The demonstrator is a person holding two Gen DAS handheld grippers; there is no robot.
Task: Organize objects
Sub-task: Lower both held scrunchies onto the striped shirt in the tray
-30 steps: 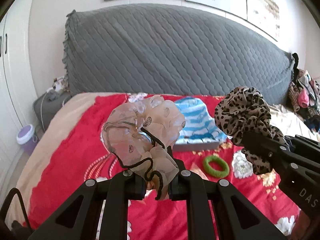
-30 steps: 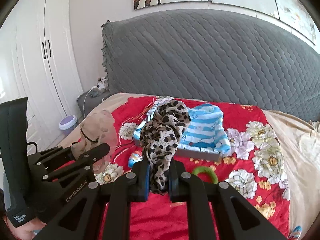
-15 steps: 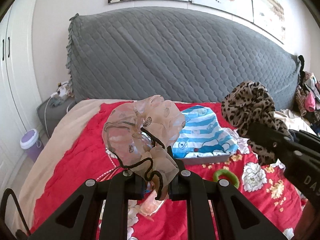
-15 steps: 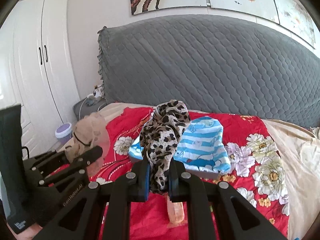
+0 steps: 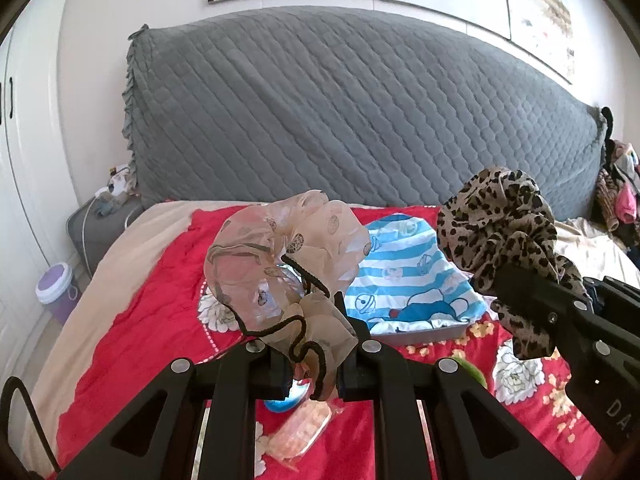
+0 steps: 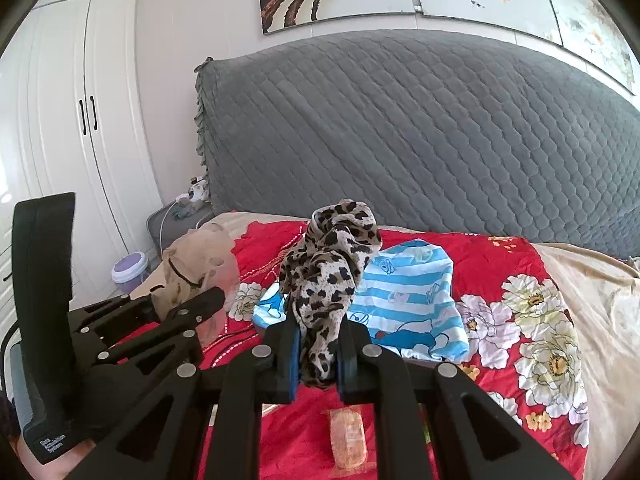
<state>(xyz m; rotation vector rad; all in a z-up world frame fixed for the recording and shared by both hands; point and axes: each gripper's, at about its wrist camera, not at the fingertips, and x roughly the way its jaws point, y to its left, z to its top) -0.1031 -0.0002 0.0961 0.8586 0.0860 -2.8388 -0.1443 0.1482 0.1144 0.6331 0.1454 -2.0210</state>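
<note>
Two black grippers hover over a bed [image 5: 132, 312] spread with a red flowered cover. The left gripper [image 5: 312, 364] is pinched on a sheer beige scrunchie [image 5: 280, 256] with dark cord trim; the right gripper [image 6: 318, 354] is pinched on a leopard scrunchie [image 6: 328, 264]. Both scrunchies are lifted clear of the bed, bunched and flopping above the jaws.

They look feather-light, soft and squashy, unlikely to break. The sheer one seems slippery, so a hold on its gathered, elastic core looks safer than one on a loose ruffle.

Below lie a blue striped cartoon cloth [image 5: 404, 280] over a grey box, a green ring [image 5: 472, 372] half hidden, and a clear packet [image 6: 348, 438].

Writing: the left gripper's handle, seen from the right camera, carries small white print too blurred to read; the right gripper's body shows "DA", cut off at the frame edge.
</note>
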